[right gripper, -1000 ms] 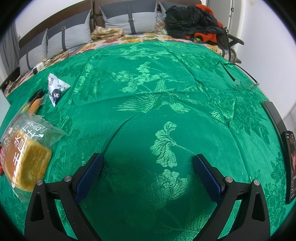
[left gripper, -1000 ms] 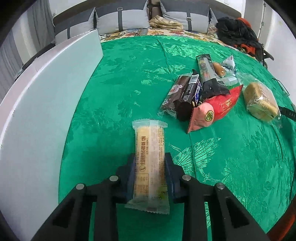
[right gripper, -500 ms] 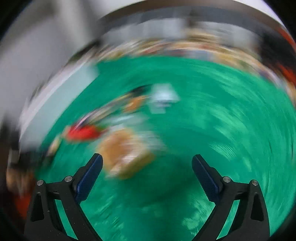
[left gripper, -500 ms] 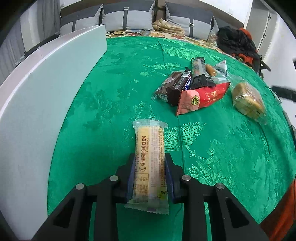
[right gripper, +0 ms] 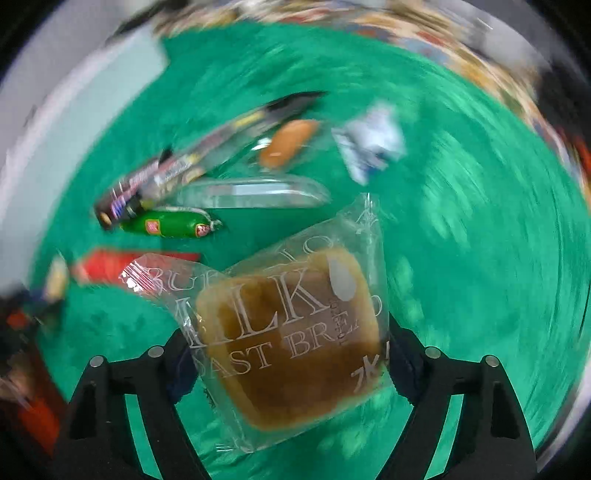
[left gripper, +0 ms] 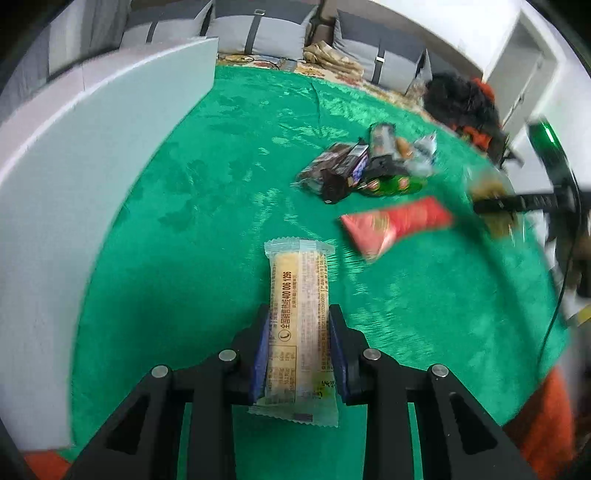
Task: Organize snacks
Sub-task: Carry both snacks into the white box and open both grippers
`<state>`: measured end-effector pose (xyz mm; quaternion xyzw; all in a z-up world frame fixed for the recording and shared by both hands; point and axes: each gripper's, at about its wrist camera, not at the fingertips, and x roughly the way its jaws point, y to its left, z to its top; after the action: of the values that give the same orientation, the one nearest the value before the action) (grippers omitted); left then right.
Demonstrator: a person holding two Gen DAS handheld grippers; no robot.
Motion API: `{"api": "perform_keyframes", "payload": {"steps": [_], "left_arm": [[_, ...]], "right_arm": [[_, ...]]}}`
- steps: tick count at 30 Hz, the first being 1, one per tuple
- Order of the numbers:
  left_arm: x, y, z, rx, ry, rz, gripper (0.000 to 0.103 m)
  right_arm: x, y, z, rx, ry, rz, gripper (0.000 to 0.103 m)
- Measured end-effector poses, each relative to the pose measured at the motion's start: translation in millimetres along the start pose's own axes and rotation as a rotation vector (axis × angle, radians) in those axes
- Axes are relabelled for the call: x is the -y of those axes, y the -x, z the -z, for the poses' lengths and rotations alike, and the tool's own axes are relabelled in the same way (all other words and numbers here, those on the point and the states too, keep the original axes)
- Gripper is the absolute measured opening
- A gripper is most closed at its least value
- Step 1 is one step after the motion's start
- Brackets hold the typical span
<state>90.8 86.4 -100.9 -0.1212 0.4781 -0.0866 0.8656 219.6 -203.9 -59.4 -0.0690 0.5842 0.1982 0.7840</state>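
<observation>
My left gripper (left gripper: 298, 321) is shut on a long yellow snack bar in a clear wrapper (left gripper: 295, 273), held above the green cloth (left gripper: 207, 236). My right gripper (right gripper: 288, 354) has a clear packet of milk toast bread (right gripper: 291, 339) between its closing jaws. Both pads sit against the wrapper's sides, and the packet stays sharp while the background smears. Behind it lie a green sausage (right gripper: 166, 223), dark chocolate bars (right gripper: 155, 181), an orange sausage (right gripper: 288, 142) and a small white packet (right gripper: 369, 144). In the left wrist view the right gripper (left gripper: 517, 203) is a dark blur at the right edge.
A big white box (left gripper: 92, 166) runs along the left of the cloth. A red packet (left gripper: 395, 225) lies apart from the snack pile (left gripper: 351, 170). Grey cushions (left gripper: 258, 33) and dark clothes (left gripper: 461, 99) sit at the far end.
The right gripper swung from bare cloth over to the bread packet and closed in on it. The red packet now lies apart from the pile, with a green sausage showing. The left gripper keeps its bar.
</observation>
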Motion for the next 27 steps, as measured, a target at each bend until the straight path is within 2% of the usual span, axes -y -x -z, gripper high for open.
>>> {"api": "perform_keyframes", "payload": {"steps": [5, 7, 10, 14, 17, 20, 24, 26, 27], "left_arm": [[6, 17, -10, 0.031, 0.079, 0.125, 0.029], [7, 33, -18, 0.056, 0.117, 0.175, 0.029], [-1, 69, -35, 0.121, 0.162, 0.231, 0.029], [-38, 130, -64, 0.229, 0.202, 0.223, 0.029], [-78, 166, -81, 0.299, 0.219, 0.162, 0.029], [-124, 191, -98, 0.340, 0.215, -0.007, 0.029], [-174, 199, -102, 0.335, 0.223, -0.197, 0.029], [-195, 191, -98, 0.303, 0.222, -0.296, 0.029], [-207, 185, -93, 0.274, 0.225, -0.339, 0.039]], "right_arm": [[36, 38, 63, 0.181, -0.385, -0.201, 0.084], [36, 48, 75, 0.236, -0.455, -0.261, 0.084], [14, 64, 74, 0.304, -0.472, -0.350, 0.084], [-33, 87, 41, 0.328, -0.389, -0.480, 0.084], [-100, 101, 1, 0.336, -0.274, -0.596, 0.084], [-175, 112, -39, 0.325, -0.153, -0.691, 0.084], [-275, 108, -91, 0.309, 0.012, -0.713, 0.084], [-316, 97, -108, 0.293, 0.062, -0.708, 0.087], [-341, 82, -117, 0.262, 0.090, -0.692, 0.087]]}}
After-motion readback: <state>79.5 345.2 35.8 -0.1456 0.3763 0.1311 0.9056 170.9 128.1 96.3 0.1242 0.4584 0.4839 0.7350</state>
